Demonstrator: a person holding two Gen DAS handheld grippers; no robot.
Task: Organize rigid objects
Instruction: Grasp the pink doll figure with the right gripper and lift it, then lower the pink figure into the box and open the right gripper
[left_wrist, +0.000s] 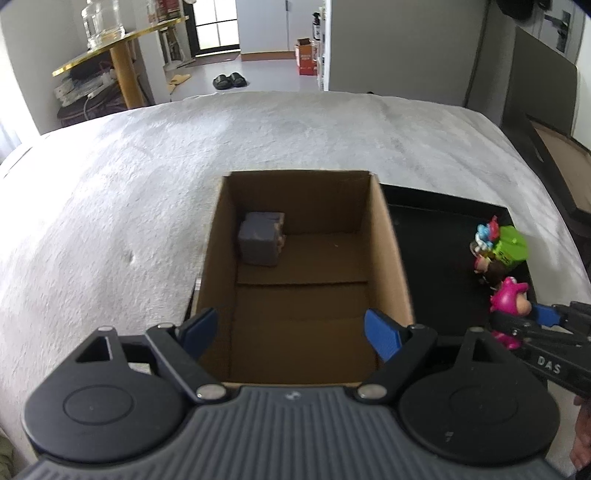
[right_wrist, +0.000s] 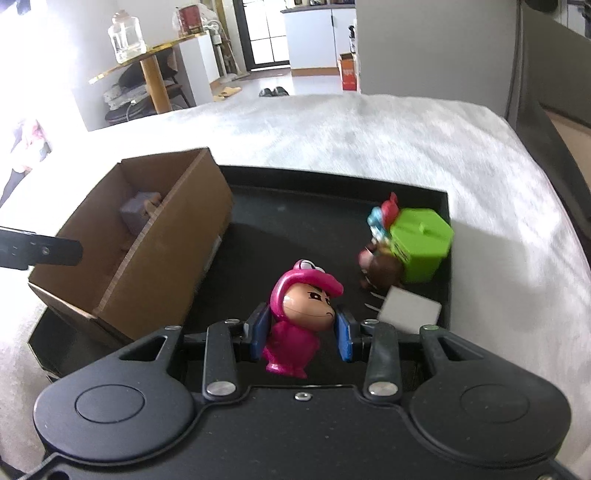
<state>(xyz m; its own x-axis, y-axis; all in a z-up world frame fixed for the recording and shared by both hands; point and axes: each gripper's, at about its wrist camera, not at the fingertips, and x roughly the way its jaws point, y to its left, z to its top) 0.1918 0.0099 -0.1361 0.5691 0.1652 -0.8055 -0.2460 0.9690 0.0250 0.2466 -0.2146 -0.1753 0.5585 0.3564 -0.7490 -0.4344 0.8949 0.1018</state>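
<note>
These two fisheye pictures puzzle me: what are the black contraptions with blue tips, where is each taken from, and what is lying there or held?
Each is a hand-held pair of tongs with a camera looking along its fingers; a person holds one in each hand. The left view looks down into an open cardboard box with one grey block inside; the left tongs stand open and empty. The right view shows the right tongs shut on a pink toy figure over a black tray. Also on the tray: a brown figure beside a green hexagonal container and a white block. All sits on a pale fuzzy cover.
</note>
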